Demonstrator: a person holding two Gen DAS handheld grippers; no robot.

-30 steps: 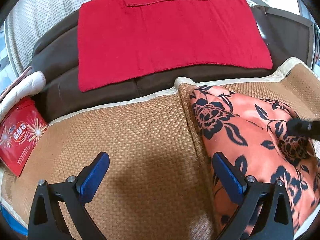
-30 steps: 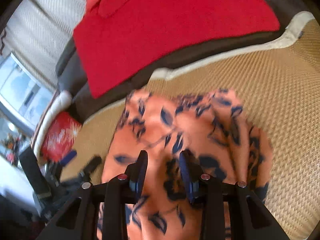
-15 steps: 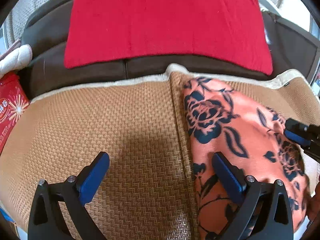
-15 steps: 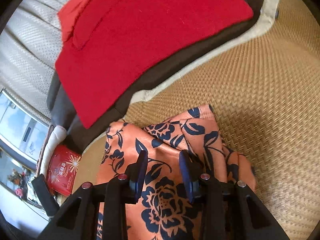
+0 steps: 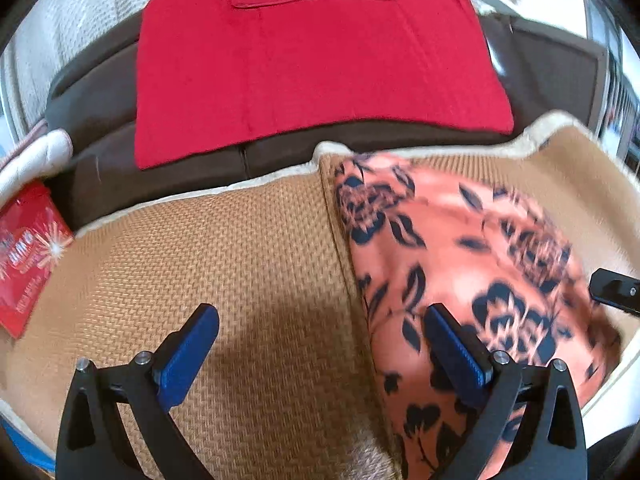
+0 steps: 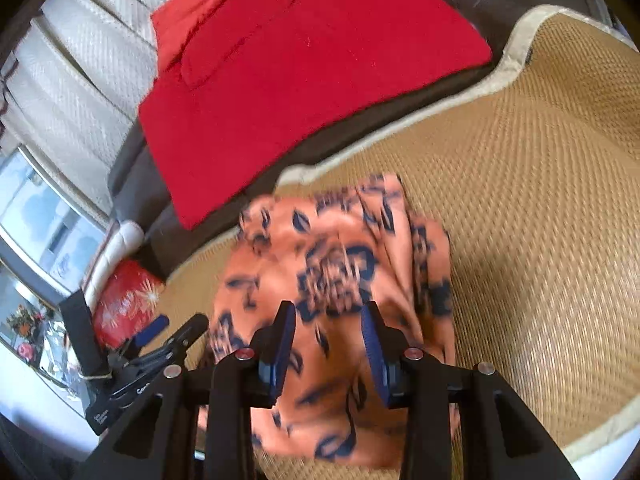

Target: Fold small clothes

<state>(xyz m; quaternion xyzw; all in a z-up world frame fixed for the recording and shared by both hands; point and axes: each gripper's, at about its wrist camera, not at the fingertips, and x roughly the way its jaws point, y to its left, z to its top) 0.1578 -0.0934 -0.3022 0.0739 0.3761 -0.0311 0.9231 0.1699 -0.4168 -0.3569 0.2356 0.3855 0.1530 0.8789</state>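
Orange fabric garment with a dark navy floral print [image 5: 472, 264] lies bunched on a tan woven mat with cream edging [image 5: 248, 264], on the mat's right half as the left wrist view shows it, its far edge close to the mat's cream border. Frames are motion-blurred, so fold lines on the garment are hard to read.

Left hand-held gripper [image 5: 320, 336] is wide open, nothing between its blue pads [image 5: 188, 356]; the left finger hangs over bare mat, the right finger over the garment's left edge. It does not grip anything.

Right hand-held gripper [image 6: 328, 344] hangs over the near part of the garment with its jaws partly apart. Orange cloth shows in the gap and below, but blur hides whether the pads pinch it, so its grip cannot be told.

Beyond the mat, a flat red rectangular cloth [image 5: 312, 64] lies on a dark brown cushion [image 5: 552, 80]. A red printed packet [image 5: 28, 256] sits at far left, just off the mat. Cream quilted upholstery [image 6: 76, 68] is behind.
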